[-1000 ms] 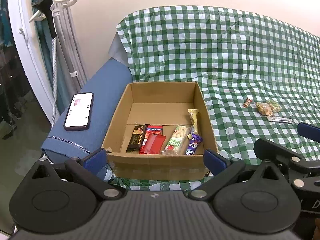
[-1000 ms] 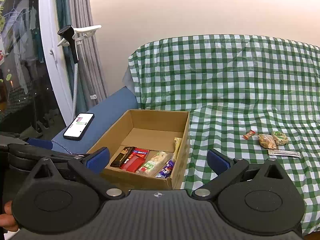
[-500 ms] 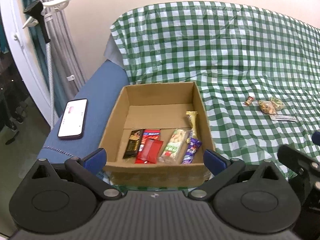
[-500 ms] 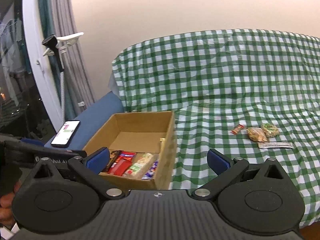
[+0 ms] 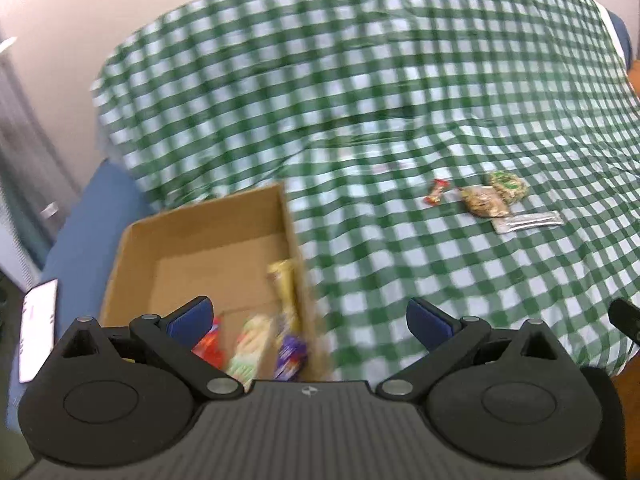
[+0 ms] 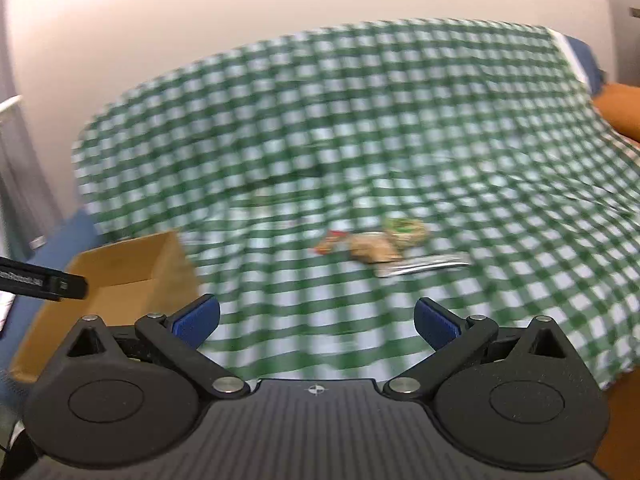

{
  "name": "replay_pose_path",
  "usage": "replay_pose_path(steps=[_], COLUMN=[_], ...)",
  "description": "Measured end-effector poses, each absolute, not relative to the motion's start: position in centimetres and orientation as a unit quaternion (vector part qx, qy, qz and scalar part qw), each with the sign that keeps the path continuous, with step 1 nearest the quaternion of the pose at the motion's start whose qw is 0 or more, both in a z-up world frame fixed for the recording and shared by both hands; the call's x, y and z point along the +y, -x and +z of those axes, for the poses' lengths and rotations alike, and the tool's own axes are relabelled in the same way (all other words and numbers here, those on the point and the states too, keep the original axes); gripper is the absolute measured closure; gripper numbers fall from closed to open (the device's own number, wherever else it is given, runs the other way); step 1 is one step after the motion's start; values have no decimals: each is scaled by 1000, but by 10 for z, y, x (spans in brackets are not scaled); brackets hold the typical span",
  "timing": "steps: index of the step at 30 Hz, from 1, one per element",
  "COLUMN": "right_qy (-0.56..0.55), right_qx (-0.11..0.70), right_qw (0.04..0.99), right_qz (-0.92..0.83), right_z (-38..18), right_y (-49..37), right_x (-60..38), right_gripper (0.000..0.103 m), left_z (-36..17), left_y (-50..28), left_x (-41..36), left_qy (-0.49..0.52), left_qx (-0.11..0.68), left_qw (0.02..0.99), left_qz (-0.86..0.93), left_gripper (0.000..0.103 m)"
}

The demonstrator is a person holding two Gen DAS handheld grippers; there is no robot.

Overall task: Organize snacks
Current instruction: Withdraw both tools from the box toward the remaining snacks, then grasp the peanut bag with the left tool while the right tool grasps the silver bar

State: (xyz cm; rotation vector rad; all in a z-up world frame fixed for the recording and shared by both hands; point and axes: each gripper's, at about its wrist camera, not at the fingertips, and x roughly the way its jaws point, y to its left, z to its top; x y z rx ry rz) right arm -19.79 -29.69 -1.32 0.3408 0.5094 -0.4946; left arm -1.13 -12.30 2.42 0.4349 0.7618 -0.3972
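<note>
A cardboard box [image 5: 208, 224] sits at the left on the green checked cloth [image 5: 400, 120] and holds several snack packs [image 5: 256, 344]. It also shows in the right wrist view [image 6: 120, 264]. Loose snacks lie together on the cloth to the right: a small red candy [image 5: 436, 192], a brown nut pack [image 5: 484, 200], a green pack [image 5: 508, 184] and a silver flat pack [image 5: 528, 222]. They also show, blurred, in the right wrist view [image 6: 376, 246]. My left gripper [image 5: 310, 320] is open and empty over the box's right front. My right gripper [image 6: 316, 320] is open and empty, short of the loose snacks.
A phone [image 5: 38, 340] lies on a blue cushion [image 5: 92, 208] left of the box. The cloth's front edge drops off at the lower right [image 6: 600, 368]. An orange cushion [image 6: 620, 108] lies at the far right. A wall stands behind.
Both grippers have swung to the right, toward the loose snacks; the box has slid left in both views. Both views are now blurred by motion. Both grippers stay open.
</note>
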Motion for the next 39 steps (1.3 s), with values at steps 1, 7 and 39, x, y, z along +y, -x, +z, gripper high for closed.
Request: replay_pose_path(steps=[1,7,39], right_qy=[-169,-180,1], right_qx=[249,261,415], right_qw=[920,897,908], right_qz=[-251,-306,-58], right_z=[-18,-51,-242], right_y=[197,186,-11], right_x=[-310,-385,-615], right_gripper=[1,1,7], left_z=[21,-10,-228], left_y=[2,-49,-197], left_x=[-138,-239,-505], left_qy=[-208,-234,-359], left_qx=[371,362,498], left_qw=[883,858,645], left_qz=[-198,-280,-456], left_gripper=[0,0,27])
